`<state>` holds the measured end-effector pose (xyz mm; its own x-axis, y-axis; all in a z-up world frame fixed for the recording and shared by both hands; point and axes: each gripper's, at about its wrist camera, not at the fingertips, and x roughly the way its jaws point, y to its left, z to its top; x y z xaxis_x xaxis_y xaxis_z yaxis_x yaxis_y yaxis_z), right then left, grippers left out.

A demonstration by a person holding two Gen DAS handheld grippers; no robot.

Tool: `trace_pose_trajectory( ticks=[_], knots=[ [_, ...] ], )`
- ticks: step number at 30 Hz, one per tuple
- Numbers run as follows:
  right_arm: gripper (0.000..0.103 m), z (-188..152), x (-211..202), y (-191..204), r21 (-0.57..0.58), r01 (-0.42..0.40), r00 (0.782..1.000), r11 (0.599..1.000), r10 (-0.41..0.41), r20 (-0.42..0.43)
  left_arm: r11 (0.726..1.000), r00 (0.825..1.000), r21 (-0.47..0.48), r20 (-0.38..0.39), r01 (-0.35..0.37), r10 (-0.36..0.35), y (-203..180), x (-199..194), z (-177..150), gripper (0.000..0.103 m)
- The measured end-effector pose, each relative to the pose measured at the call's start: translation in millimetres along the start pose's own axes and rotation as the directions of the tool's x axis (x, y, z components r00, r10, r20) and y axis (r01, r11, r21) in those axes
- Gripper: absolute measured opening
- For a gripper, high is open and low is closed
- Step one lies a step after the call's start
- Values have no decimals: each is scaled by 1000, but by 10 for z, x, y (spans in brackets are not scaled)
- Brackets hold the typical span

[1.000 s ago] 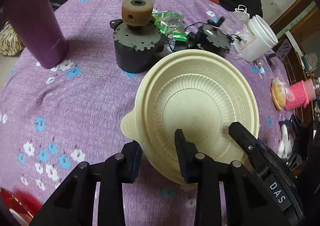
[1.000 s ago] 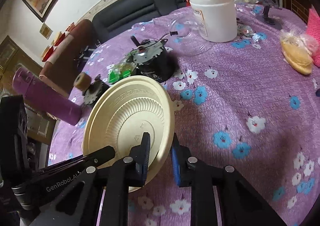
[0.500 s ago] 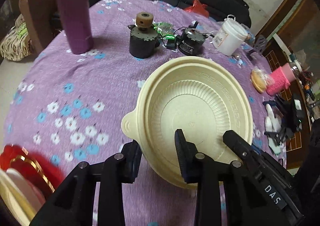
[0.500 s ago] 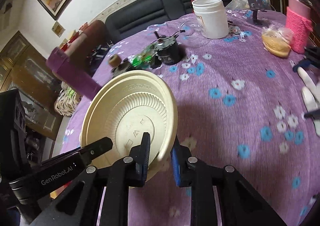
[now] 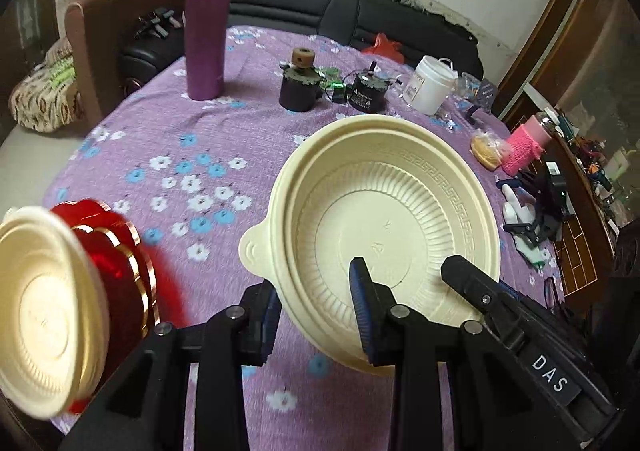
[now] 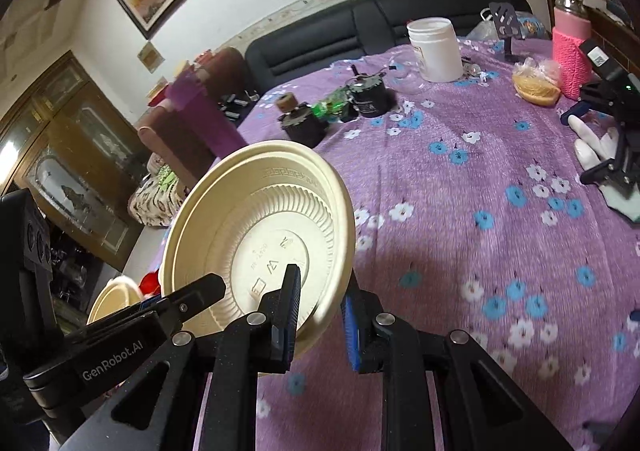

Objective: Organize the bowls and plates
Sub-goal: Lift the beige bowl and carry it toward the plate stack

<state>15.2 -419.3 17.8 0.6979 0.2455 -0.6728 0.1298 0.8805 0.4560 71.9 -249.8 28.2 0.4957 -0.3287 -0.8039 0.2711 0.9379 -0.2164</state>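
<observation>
The left tool, marked "GenRobot.AI", and the right tool, marked "DAS", both clamp the cream bowl's rim above the desk's near edge.

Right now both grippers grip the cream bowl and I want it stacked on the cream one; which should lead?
Left: the stack sits beside the left gripper; the right gripper grips the bowl's far rim.
</observation>
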Motion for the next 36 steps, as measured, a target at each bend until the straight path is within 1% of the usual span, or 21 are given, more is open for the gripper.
trace_pose_trajectory(
  ticks=[2,7,18,25,29,36],
  knots=[
    [22,-88,-85,46,-10,-9,1000,1000,9,11,1000,999,11,35,-4,4,-4,-142,-111,31],
    [22,-316,-264,137,-27,-31,999,999,32,33,1000,996,20,91,-19,17,7,-429,-366,31],
    [22,-697,-417,311,-36,-90,996,995,91,27,998,983,10,170,-67,64,142,-842,-755,31],
    [22,-799,-433,475,-49,-122,992,991,123,22,995,972,-1,214,-103,101,246,-1027,-857,31],
    [22,-828,-440,572,-61,-133,991,989,134,18,994,966,-9,233,-112,111,308,-1113,-894,34],
    [22,-840,-376,718,-85,-139,990,987,141,19,991,964,-29,231,-129,132,430,-1119,-890,38]
  ],
)
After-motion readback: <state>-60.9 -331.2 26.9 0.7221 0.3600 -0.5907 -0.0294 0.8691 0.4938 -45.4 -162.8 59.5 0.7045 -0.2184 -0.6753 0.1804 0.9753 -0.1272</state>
